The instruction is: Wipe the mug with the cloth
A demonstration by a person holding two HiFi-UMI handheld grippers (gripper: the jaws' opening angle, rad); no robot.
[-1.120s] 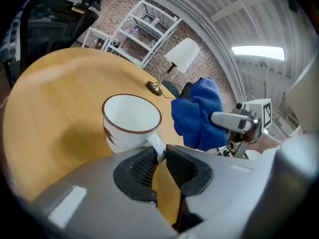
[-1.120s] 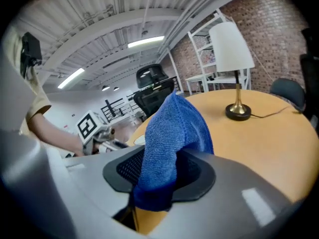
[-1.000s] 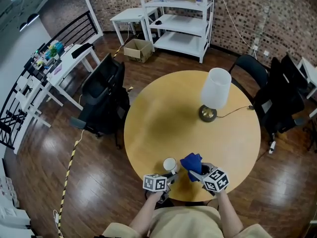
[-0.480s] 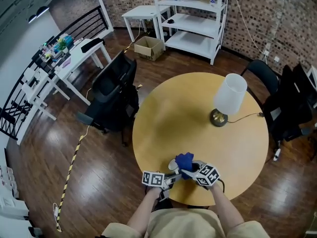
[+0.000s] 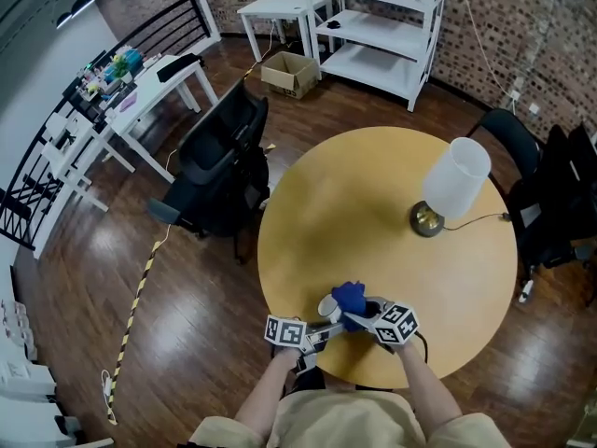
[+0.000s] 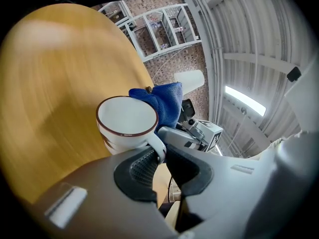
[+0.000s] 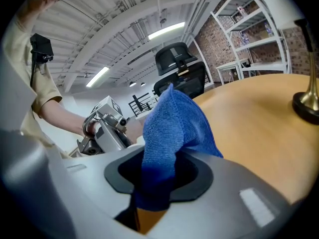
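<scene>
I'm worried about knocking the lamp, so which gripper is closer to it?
Right. The right gripper, shut on the blue cloth, sits on the lamp's side; the left gripper, pinching the mug's handle, is farther off.

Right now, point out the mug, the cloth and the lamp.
mug (image 6: 127, 119), left gripper view, on its white inside.
cloth (image 7: 173, 124), right gripper view, on its upper fold.
lamp (image 5: 457, 177), head view, on the white shade.

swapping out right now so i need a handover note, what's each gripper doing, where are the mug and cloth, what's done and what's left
Left gripper: fingers shut on the handle of the mug, at the near edge of the table.
Right gripper: shut on the blue cloth, bunched at the mug's far rim.
Done: both things gripped, side by side.
Left: wipe the mug; progress can't be told.
</scene>
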